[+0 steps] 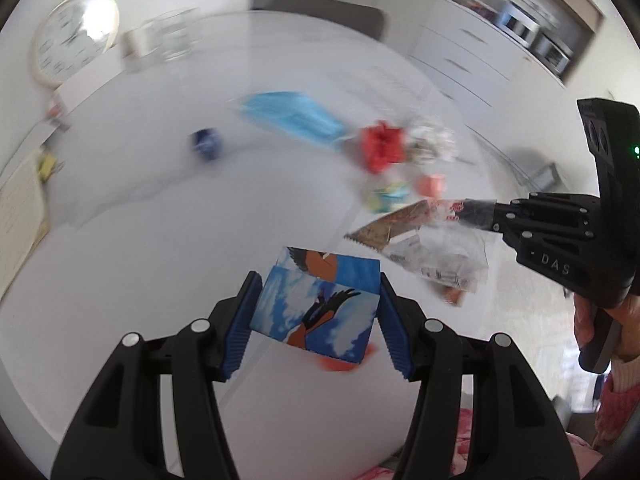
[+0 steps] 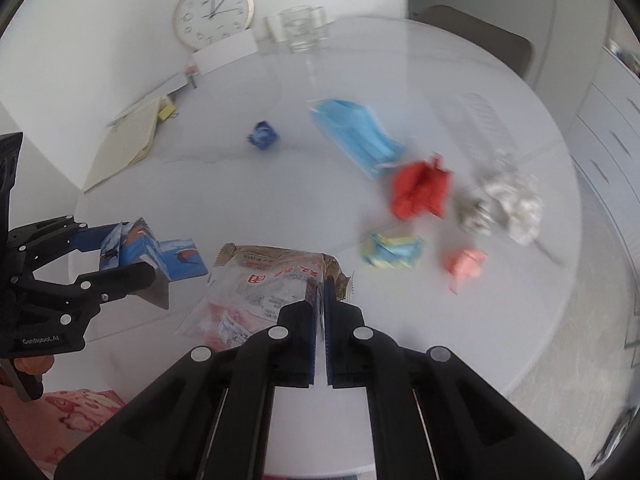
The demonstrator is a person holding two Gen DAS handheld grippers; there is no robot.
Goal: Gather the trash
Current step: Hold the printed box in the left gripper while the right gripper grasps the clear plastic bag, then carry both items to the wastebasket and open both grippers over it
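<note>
Black claw [image 1: 318, 320] arms, ribbed blue pads [image 1: 244, 320], silver screws.

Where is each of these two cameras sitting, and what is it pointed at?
Left wrist: on the left gripper, looking down its fingers at the blue carton it clamps; the right gripper and a hand show.
Right wrist: on the right gripper, shut on a clear wrapper; the left gripper shows.
Shared: white table, blue mask, red paper.

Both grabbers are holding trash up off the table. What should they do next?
Probably carry both to a bin, which isn't in view. The left gripper is shut on the blue box and the right gripper pinches the plastic wrapper. The mask and red paper lie on the table.
</note>
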